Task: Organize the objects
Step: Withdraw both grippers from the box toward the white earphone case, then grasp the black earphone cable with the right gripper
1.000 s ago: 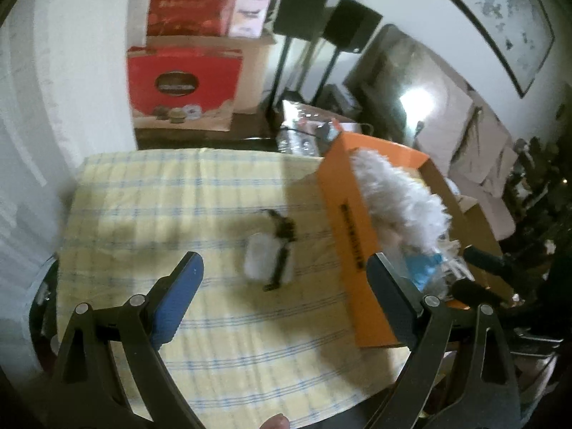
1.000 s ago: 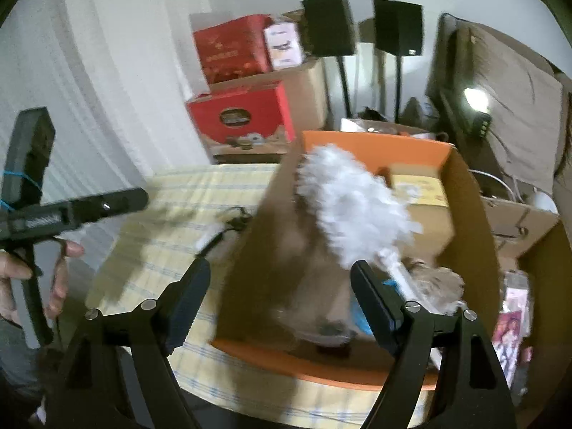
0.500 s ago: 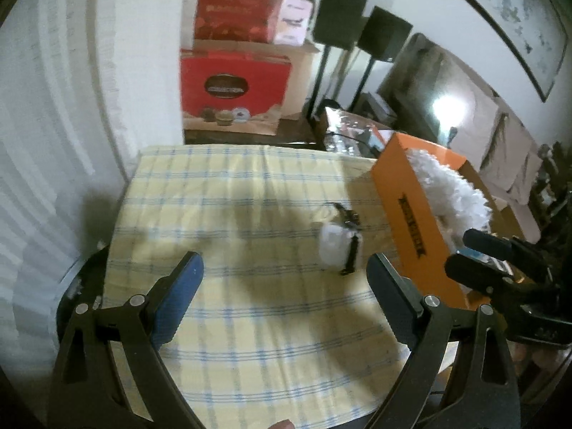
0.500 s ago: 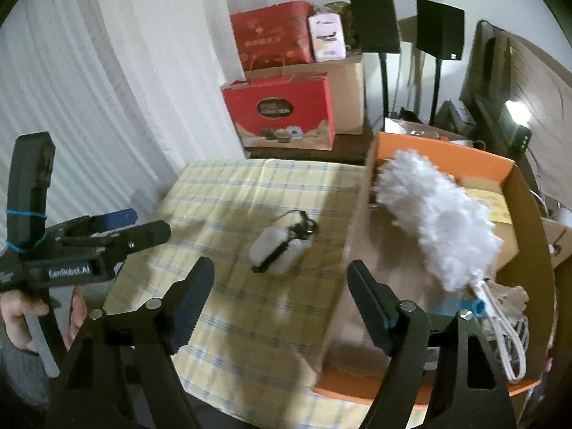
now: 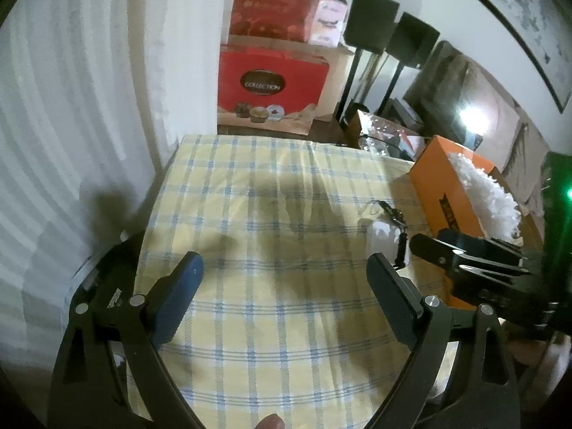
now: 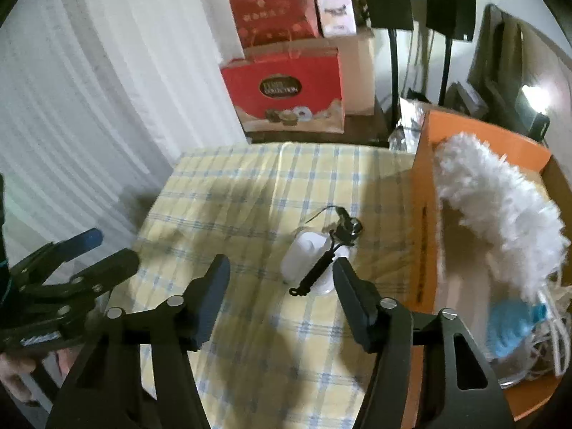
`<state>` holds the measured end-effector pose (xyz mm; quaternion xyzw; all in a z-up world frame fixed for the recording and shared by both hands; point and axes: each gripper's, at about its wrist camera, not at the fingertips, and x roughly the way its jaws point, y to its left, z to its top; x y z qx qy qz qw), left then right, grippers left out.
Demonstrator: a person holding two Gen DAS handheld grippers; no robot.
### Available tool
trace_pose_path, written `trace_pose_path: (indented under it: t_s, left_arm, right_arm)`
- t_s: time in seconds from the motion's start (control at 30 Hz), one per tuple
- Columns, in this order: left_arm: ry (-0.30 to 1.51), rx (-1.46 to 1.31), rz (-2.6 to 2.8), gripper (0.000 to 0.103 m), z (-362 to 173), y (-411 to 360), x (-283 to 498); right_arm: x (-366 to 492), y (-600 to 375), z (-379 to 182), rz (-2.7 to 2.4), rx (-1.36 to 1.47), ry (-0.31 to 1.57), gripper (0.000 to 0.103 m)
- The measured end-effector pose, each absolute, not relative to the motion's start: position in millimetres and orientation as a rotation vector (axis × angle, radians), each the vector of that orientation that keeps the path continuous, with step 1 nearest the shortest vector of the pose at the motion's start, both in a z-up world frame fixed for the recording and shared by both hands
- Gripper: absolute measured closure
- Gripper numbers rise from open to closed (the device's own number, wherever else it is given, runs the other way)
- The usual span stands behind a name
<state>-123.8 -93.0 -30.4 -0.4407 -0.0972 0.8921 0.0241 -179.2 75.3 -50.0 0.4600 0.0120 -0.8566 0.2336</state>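
**Two grippers over the checked cloth**

Two open grippers hung over the yellow-and-blue checked tablecloth (image 6: 250,193). The right gripper (image 6: 279,279), its jaws just narrowing and gripping nothing, had the small white plastic case with a black strap (image 6: 304,261) just ahead between its tips. The left gripper (image 5: 284,273) stood wide, the case beyond its right jaw.

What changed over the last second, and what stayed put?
Both grippers swung left, off the orange cardboard box toward the small white case with a black strap. The right gripper has been closing, nothing between its jaws. The left gripper stayed wide open. Case, box and white fluffy duster unmoved.
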Motion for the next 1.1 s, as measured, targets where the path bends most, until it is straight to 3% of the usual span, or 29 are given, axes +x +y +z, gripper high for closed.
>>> trace_pose_path:
  t_s: [0.53,0.63,0.77,0.87,1.1]
  left_arm:
    - [-0.365,-1.385,2.735,0.011,-48.0,-103.2,-127.4]
    - [-0.358,-1.397,2.725,0.011,-51.2,-102.2,-128.2]
    - [-0.345,-1.41,2.706,0.011,-54.4,-99.2,-129.7]
    - [-0.371,-1.413,2.682,0.011,-56.3,-98.0,-130.1]
    - [-0.354,-1.414,2.659,0.011,-58.3,-88.8,-132.0]
  right_arm:
    - [-202.7,68.5,-102.6,-2.508,1.381,0.165,0.054]
    - [-204.0,67.8,-108.2,-2.495,1.404,0.178,0.067]
    - [-206.0,71.0,-112.5,-2.484,1.414,0.149,0.073]
    - [-205.7,68.8,-111.4,-2.483,1.404,0.172,0.091]
    - [-201.1,72.1,-103.0,-2.444,1.36,0.093,0.094]
